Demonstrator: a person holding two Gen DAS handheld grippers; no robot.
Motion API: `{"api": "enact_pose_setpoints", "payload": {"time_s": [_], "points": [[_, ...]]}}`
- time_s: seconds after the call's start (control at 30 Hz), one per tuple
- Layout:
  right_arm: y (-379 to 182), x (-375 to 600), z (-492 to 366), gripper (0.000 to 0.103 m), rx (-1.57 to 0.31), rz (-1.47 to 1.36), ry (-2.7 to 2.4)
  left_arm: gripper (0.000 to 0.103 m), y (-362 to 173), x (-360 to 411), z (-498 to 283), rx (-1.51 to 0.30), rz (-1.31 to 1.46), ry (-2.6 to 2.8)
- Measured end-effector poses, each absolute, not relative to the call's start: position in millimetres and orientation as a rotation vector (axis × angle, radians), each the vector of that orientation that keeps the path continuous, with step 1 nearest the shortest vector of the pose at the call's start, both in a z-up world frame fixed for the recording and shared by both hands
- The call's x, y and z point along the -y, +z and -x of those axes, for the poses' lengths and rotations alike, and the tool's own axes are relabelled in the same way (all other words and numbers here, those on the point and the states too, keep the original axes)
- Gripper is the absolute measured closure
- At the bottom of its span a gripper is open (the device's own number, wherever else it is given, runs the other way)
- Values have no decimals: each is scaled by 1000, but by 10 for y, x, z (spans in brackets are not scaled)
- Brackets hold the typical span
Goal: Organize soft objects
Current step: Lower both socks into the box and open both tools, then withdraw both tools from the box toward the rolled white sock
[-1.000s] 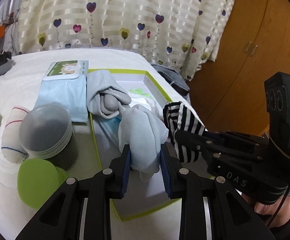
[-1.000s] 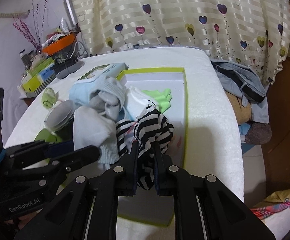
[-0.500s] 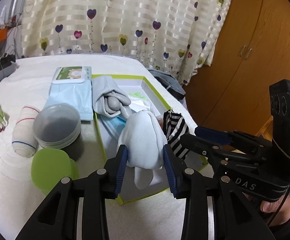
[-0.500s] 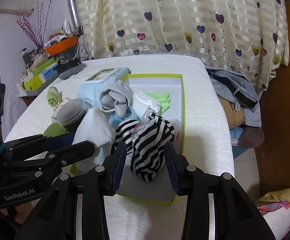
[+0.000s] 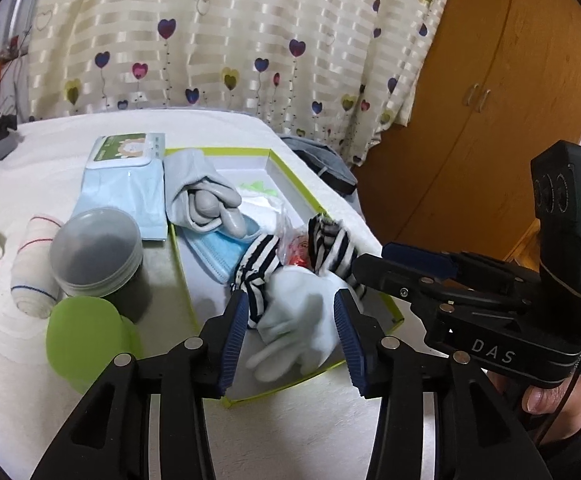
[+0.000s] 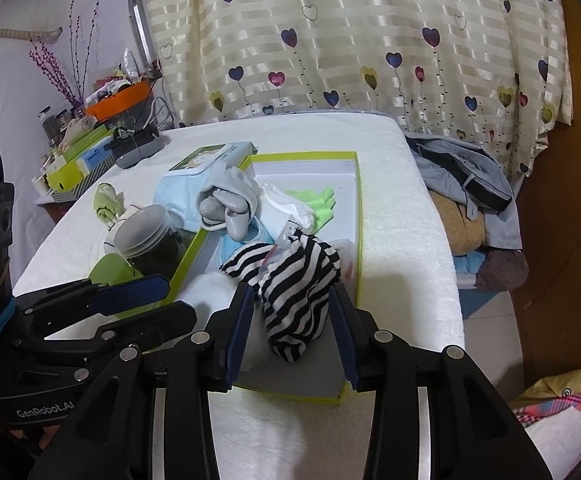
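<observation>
A white glove (image 5: 302, 328) lies in the near end of the green-rimmed box (image 5: 395, 314). It sits between the pads of my left gripper (image 5: 290, 336), whose jaws are opening and do not press on it. A black-and-white striped sock (image 6: 298, 292) lies beside the glove in the box, between the spread jaws of my right gripper (image 6: 290, 320), and the pads stand clear of it. In the left wrist view the striped sock (image 5: 258, 268) rests just behind the glove, with the right gripper (image 5: 374, 260) at its right. The left gripper (image 6: 170, 300) shows low on the left of the right wrist view.
Deeper in the box are grey gloves (image 5: 206, 200), a blue mask (image 5: 218, 254) and a green glove (image 6: 322, 204). Left of the box stand a clear round tub (image 5: 94, 252), a green lid (image 5: 86, 344), a rolled sock (image 5: 30, 276) and a mask pack (image 5: 122, 184). Clothes (image 6: 470, 184) are piled off the table's right edge.
Both grippers opened. The white glove and the striped sock, held up between the pads a second ago, have dropped and now lie in the box. Both grippers drew back slightly.
</observation>
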State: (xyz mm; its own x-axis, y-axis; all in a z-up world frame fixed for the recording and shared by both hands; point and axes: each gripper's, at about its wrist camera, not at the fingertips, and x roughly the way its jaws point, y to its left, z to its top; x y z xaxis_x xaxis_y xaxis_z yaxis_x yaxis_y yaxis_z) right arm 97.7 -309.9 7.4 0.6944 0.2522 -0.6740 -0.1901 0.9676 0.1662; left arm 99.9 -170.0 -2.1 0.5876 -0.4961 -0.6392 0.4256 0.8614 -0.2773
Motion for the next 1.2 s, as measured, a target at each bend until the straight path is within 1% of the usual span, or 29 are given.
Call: {"api": "enact_pose_setpoints", "payload": {"time_s": [0.53, 0.83, 1.2], "points": [[283, 2934, -784, 63, -720, -64, 258, 60, 267, 1448, -721, -680, 100, -484], [436, 2666, -607, 63, -657, -31, 289, 60, 414, 1116, -510, -623, 113, -440], [502, 2255, -507, 63, -637, -13, 360, 60, 455, 654, -348, -588, 155, -369]]}}
